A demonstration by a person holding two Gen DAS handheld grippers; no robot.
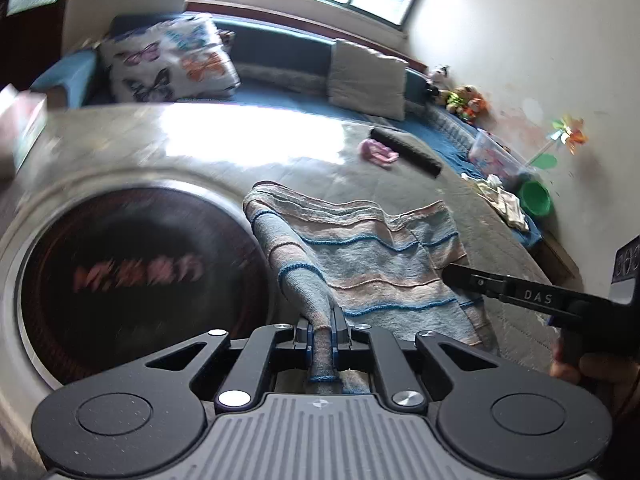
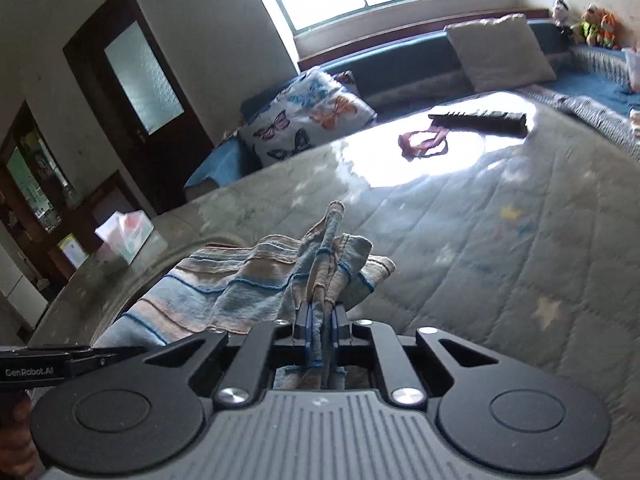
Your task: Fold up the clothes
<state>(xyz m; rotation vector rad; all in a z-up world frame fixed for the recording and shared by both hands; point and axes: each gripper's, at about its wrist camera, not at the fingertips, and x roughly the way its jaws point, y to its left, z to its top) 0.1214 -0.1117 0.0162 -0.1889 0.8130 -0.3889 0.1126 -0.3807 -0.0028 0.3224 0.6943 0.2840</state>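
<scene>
The striped garment is lying on the counter, beside the big dark round inset with a metal ring around it. It is a knitted piece, soft and a little fuzzy, with bands of pale blue and beige and thin wavy lines of darker blue. Its long axis is running across the counter from the left gripper toward the right gripper, and the stripes are going along this same direction.

The jaws of the left gripper are closed on one narrow end of the garment, which is bunching into a roll between them. The jaws of the right gripper are pinching the other end, where the cloth is folding into loose upright pleats.

The counter is wearing a grey quilted cover with faint stars, and the window light is making a bright patch on it. Near the far edge a small pink cloth is lying just beside a long black ribbed object.
</scene>
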